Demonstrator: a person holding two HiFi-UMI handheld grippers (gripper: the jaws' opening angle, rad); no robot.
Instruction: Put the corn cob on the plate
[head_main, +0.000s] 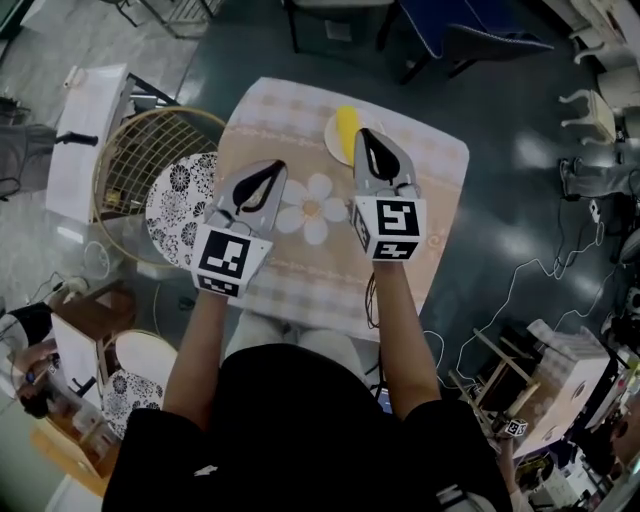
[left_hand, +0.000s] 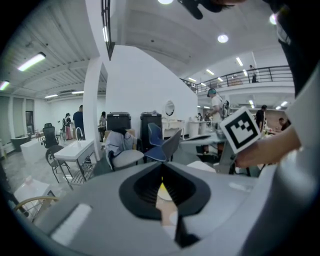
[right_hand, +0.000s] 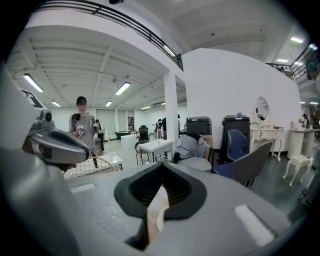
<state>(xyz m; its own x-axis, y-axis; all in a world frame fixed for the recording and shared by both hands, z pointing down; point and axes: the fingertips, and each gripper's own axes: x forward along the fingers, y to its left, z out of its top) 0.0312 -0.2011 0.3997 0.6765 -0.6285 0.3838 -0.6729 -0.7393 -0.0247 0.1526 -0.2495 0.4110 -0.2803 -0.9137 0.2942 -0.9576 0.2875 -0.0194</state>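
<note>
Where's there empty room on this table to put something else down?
Bare cloth runs along the near edge below the flower print, and at the far-left corner beside the plate. It's crowded only at the far middle, where the corn cob lies on the plate.

Left tool (head_main: 276, 167) and right tool (head_main: 366, 134), jaws apparently together, empty.

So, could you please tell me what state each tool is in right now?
Left tool: closed, holding nothing.
Right tool: closed, holding nothing.
</note>
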